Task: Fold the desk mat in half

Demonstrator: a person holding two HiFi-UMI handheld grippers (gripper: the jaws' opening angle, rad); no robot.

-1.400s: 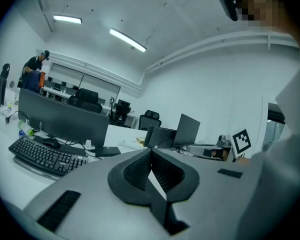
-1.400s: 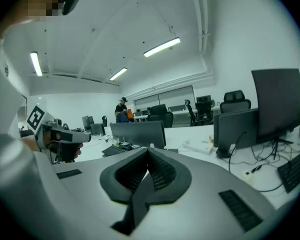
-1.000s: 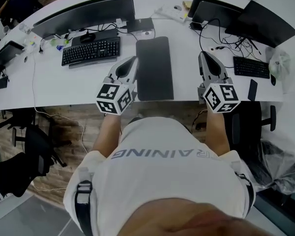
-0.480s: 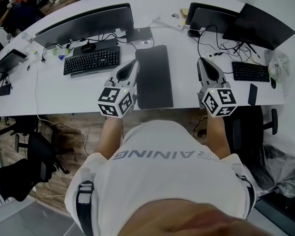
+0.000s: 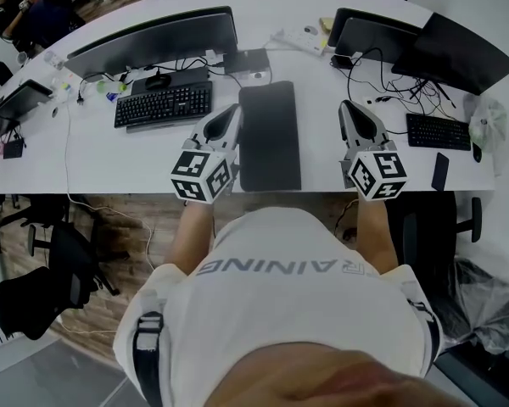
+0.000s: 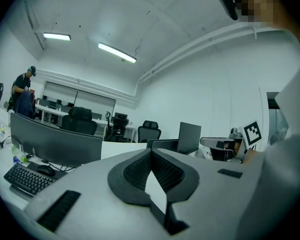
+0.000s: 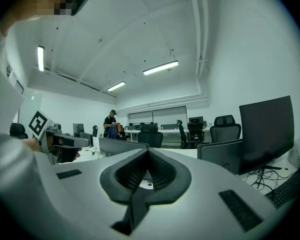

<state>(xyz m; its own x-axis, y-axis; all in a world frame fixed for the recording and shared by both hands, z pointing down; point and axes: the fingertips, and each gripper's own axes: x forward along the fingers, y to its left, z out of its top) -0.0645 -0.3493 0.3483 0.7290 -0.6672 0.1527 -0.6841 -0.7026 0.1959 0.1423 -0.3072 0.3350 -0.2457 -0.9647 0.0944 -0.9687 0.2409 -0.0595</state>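
**Desk mat:** The desk mat [image 5: 270, 134] lies flat on the white desk [image 5: 110, 155] as a narrow dark strip. Its long side runs away from the person and its near end sits at the desk's front edge. A black keyboard [image 5: 163, 106] and a monitor [image 5: 153, 36] stand to its left, apart from it.

**Left gripper:** The left gripper [image 5: 232, 108] is held just beside the mat's left edge and points roughly level. In the left gripper view [image 6: 151, 154] its fingertips are pressed together with nothing between them.

**Right gripper:** The right gripper [image 5: 349, 106] is held well to the right of the mat over bare desk. In the right gripper view [image 7: 148, 153] its fingertips also meet and hold nothing.

**Contact:** Neither gripper touches the mat.

**Step in hand (judgement):** The head view does not show whether the strip is one layer or two. The scene fits a mat lying open with both hands poised either side of it. It equally fits a mat already doubled over with both hands drawn clear.

**Next move (judgement):** The pictures do not settle it; the mat's edge is too small here to count layers
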